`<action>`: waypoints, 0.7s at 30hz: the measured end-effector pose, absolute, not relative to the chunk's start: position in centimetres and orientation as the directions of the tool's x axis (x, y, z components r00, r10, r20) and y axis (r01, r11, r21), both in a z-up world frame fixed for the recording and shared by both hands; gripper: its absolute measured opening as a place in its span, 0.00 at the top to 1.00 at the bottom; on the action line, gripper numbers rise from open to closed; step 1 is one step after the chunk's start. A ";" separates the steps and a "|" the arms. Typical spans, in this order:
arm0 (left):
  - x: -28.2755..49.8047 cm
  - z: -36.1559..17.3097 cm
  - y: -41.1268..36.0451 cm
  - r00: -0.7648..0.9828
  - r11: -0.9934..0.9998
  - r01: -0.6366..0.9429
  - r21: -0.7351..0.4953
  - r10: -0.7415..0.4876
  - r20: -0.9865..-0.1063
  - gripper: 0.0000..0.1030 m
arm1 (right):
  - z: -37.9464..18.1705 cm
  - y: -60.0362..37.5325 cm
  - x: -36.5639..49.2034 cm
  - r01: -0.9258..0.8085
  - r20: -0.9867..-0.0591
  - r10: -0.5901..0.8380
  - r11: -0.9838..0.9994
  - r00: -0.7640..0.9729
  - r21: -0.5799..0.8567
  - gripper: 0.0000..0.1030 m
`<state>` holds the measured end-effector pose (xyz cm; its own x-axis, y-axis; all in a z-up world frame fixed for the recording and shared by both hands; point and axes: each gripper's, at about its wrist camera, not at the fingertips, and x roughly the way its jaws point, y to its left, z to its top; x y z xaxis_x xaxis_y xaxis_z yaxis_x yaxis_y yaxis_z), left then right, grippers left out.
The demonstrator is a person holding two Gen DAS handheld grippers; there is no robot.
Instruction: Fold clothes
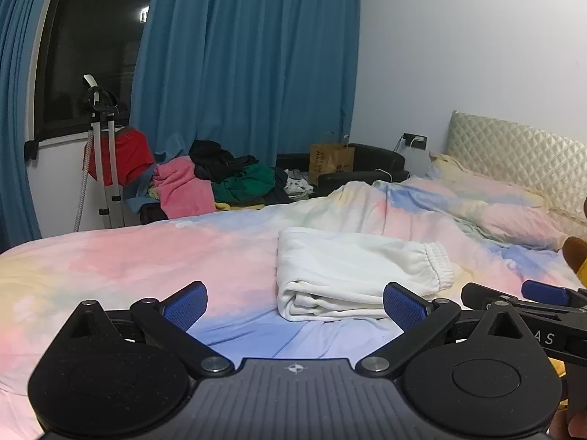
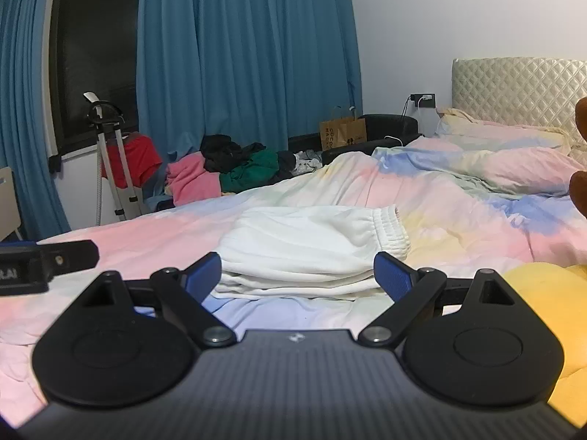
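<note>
While both tools hover low over the bed, the left gripper [image 1: 295, 306] has its jaws spread wide with nothing between them, its 2 blue pads [image 1: 403, 302] flanking the near edge of the folded white pants [image 1: 352, 275]. Just beside it, the right gripper [image 2: 298, 275] is likewise wide apart and empty, the same garment lying directly ahead of its fingers. These pants rest flat in a neat stack on the pastel duvet [image 1: 146, 256], elastic waistband to the right, touching neither tool. At the right edge of the right wrist view sits something yellow and soft [image 2: 543, 286], with a brown plush shape [image 2: 579, 190] above it. Farther back, pillows lean on the quilted headboard [image 1: 513, 154]. Beyond the bed, a pile of unfolded clothes [image 1: 220, 179] in pink, black and green lies heaped, near a brown paper bag [image 1: 330, 163] whose contents cannot be seen. Behind them stand a garment steamer stand [image 1: 104, 154], blue curtains [image 1: 249, 58] and a dark window [image 1: 95, 36].
</note>
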<state>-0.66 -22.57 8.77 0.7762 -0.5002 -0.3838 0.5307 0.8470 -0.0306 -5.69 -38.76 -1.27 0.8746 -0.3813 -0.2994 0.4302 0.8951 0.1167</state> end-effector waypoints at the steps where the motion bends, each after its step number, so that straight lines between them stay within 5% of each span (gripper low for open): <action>1: -0.7 8.8 -22.6 0.776 0.847 0.531 -0.032 -0.501 -0.384 0.00 | -1.3 -38.6 -5.7 0.431 -0.297 -0.385 0.896 0.874 0.107 0.11; 21: -1.4 8.9 -22.8 0.778 0.848 0.530 -0.026 -0.498 -0.384 0.00 | -1.2 -38.7 -5.1 0.443 -0.309 -0.399 0.893 0.863 0.082 0.11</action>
